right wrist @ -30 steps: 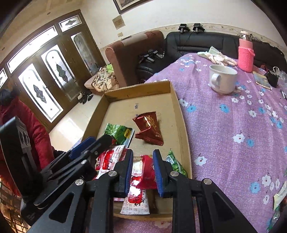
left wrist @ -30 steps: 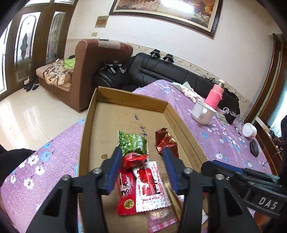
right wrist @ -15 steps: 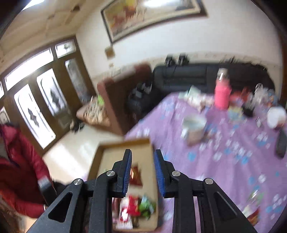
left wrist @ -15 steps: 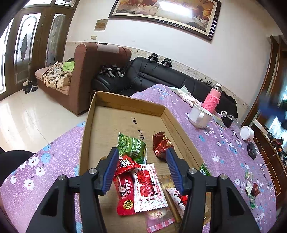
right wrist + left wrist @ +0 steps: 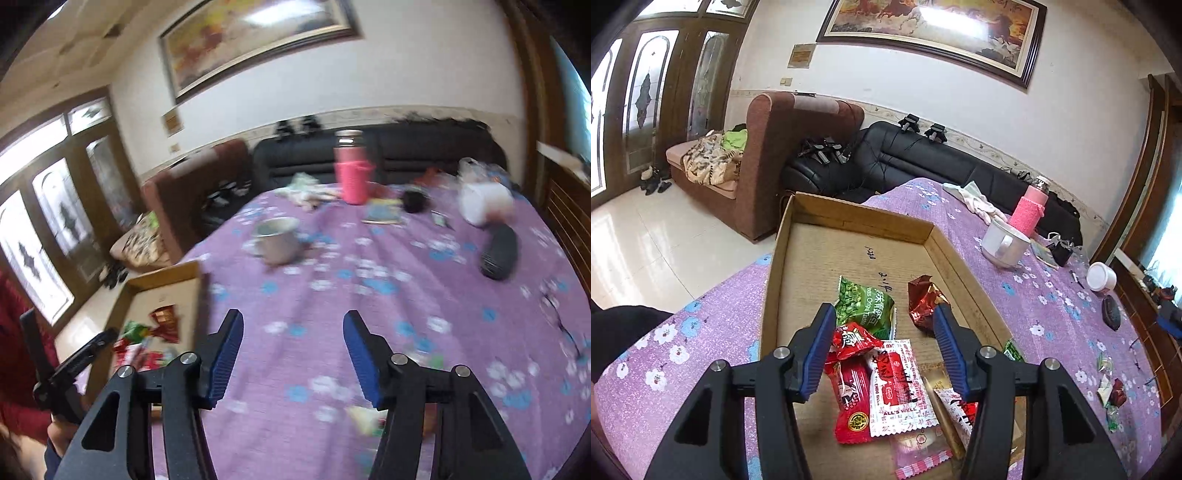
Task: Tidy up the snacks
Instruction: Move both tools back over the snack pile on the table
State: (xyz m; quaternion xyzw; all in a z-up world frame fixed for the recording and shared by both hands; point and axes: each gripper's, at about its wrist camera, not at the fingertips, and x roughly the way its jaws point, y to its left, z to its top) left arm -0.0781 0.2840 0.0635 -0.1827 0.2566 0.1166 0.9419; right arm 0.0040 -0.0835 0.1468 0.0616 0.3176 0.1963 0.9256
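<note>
A shallow cardboard box [image 5: 775,258] on the purple flowered table holds several snack packets: a green pea pack [image 5: 866,306], a dark red foil pack [image 5: 923,302], a red pack [image 5: 849,402] and a white-and-red pack [image 5: 901,387]. My left gripper [image 5: 884,317] is open and empty above them. My right gripper [image 5: 293,325] is open and empty over bare tablecloth, right of the box [image 5: 162,280]. Loose snack wrappers [image 5: 1110,391] lie at the table's right edge; a blurred wrapper [image 5: 365,417] lies near my right gripper.
A metal mug [image 5: 1003,245], a pink bottle [image 5: 1028,210], a white cloth [image 5: 975,197], a white lid [image 5: 1100,277] and a black case [image 5: 498,254] stand on the table. Sofas sit beyond the far edge. The left gripper's handle [image 5: 70,369] shows at left.
My right gripper let go of a red packet in the box, swung up and right to the open table, and opened wide. My left gripper rose slightly and stayed open.
</note>
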